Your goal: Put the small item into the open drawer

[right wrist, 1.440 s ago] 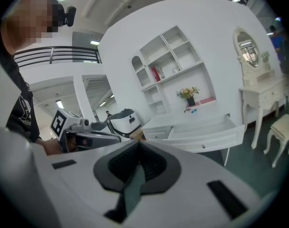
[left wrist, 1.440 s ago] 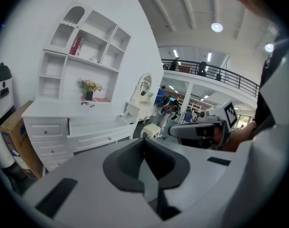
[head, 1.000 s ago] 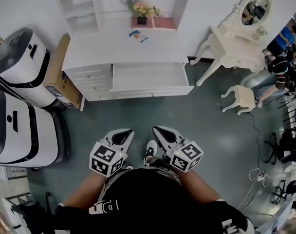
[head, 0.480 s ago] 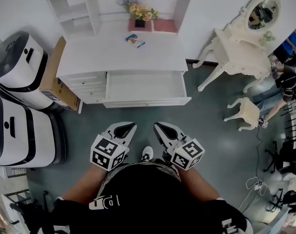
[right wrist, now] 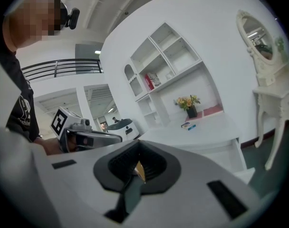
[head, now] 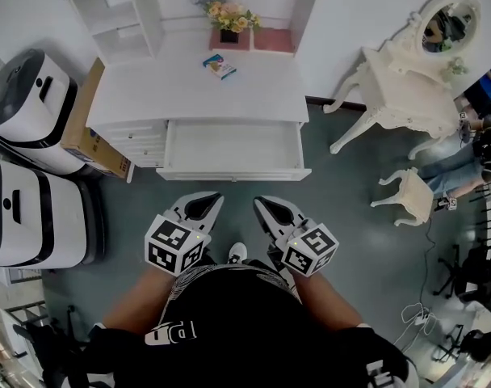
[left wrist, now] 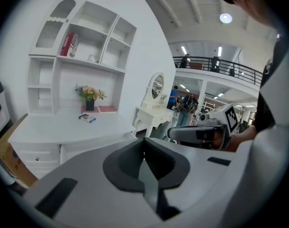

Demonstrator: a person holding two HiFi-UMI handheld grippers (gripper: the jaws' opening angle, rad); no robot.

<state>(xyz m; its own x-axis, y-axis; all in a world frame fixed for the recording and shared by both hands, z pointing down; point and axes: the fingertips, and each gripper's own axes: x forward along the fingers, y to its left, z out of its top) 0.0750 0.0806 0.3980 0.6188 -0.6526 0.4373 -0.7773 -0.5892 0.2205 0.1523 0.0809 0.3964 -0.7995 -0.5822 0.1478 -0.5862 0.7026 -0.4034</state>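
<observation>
Approach: L gripper (head: 211, 201) & R gripper (head: 262, 204) jaws both together; next, open over small item (head: 219, 65) on desk (head: 189, 95), then drawer (head: 229, 148).

Matt white painted desk (head: 197, 91) and drawer (head: 229, 147), faintly glossy grey floor (head: 350, 208), brown cardboard box (head: 82, 128).

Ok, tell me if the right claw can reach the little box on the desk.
Probably not yet. The right claw sits shut near the person's body, and the little box lies far back on the desk, beyond the open drawer. Nothing blocks the way, so stepping closer should do it.
</observation>
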